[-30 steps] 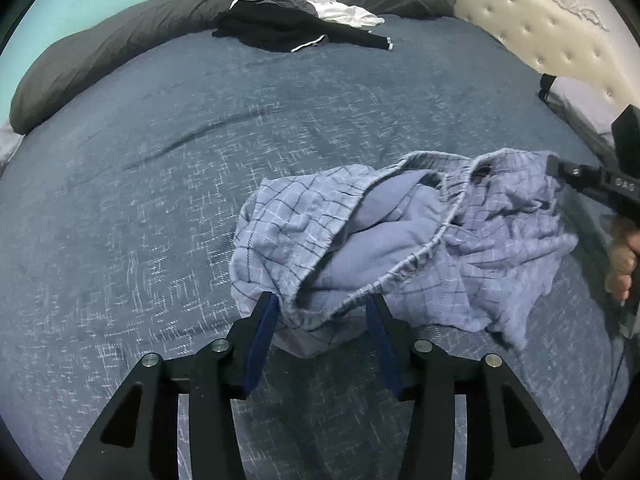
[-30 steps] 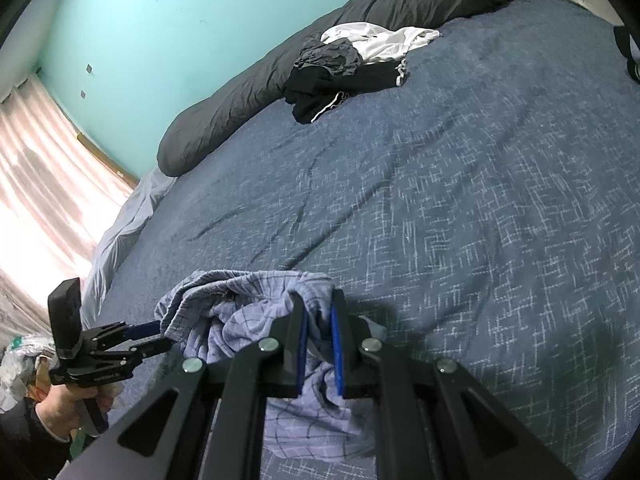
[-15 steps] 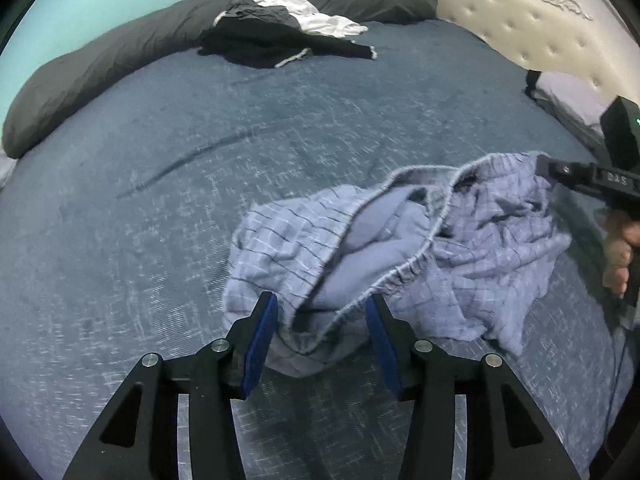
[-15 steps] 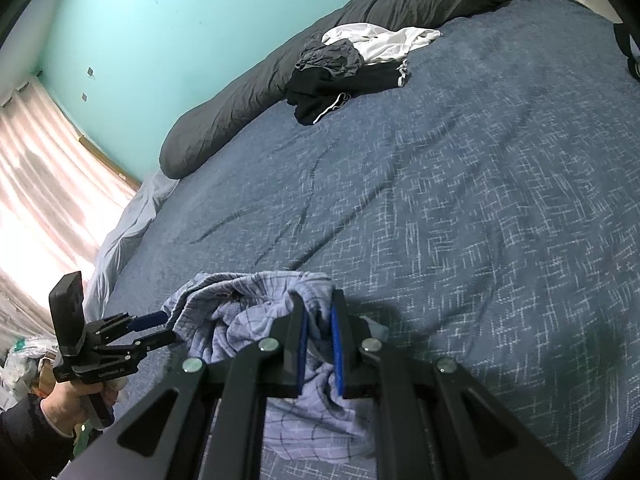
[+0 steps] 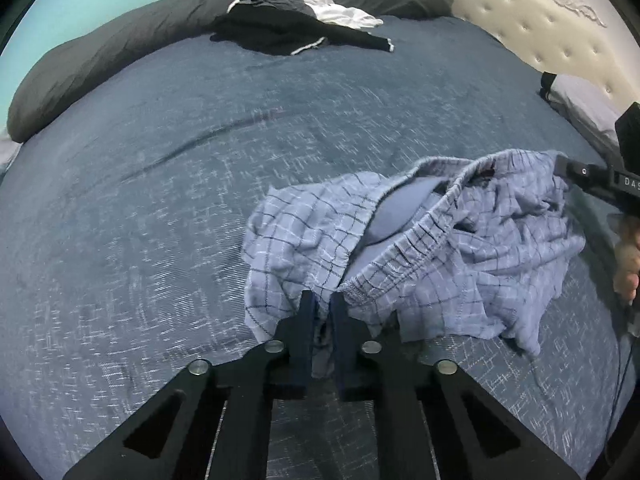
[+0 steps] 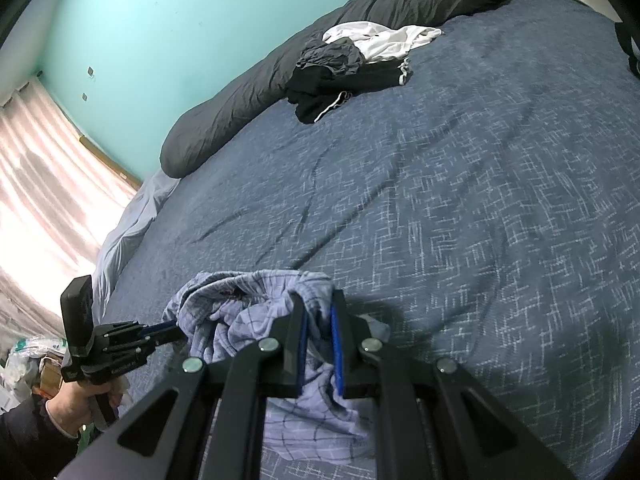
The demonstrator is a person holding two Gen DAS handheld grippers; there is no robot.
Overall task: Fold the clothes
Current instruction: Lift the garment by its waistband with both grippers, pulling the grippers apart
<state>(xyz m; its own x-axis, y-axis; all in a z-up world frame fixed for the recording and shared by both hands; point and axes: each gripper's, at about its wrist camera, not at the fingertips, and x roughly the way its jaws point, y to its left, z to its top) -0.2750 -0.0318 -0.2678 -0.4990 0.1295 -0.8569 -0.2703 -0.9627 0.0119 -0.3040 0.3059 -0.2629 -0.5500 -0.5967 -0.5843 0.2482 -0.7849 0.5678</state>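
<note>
Light blue plaid shorts (image 5: 460,248) lie crumpled on the dark blue bedspread (image 5: 160,200), with the elastic waistband gaping upward. My left gripper (image 5: 323,300) is at the near edge of the waistband; its jaws are closing and the pads pinch a fold of the cloth. In the right wrist view the shorts (image 6: 240,312) bunch up between both tools. My right gripper (image 6: 318,304) is shut on the opposite end of the waistband. The right gripper (image 5: 560,168) also shows at the right rim of the left wrist view, and the left gripper (image 6: 168,330) shows at the left in the right wrist view.
A heap of black and white clothes (image 5: 296,28) lies at the far side of the bed against a long dark grey pillow (image 5: 100,64). A cream tufted headboard (image 5: 540,20) stands at the right. Curtains (image 6: 40,184) hang beyond the bed's left edge.
The left gripper's jaws, open around the waistband before, have come together on the cloth. The right gripper has kept its hold and stayed in place.
</note>
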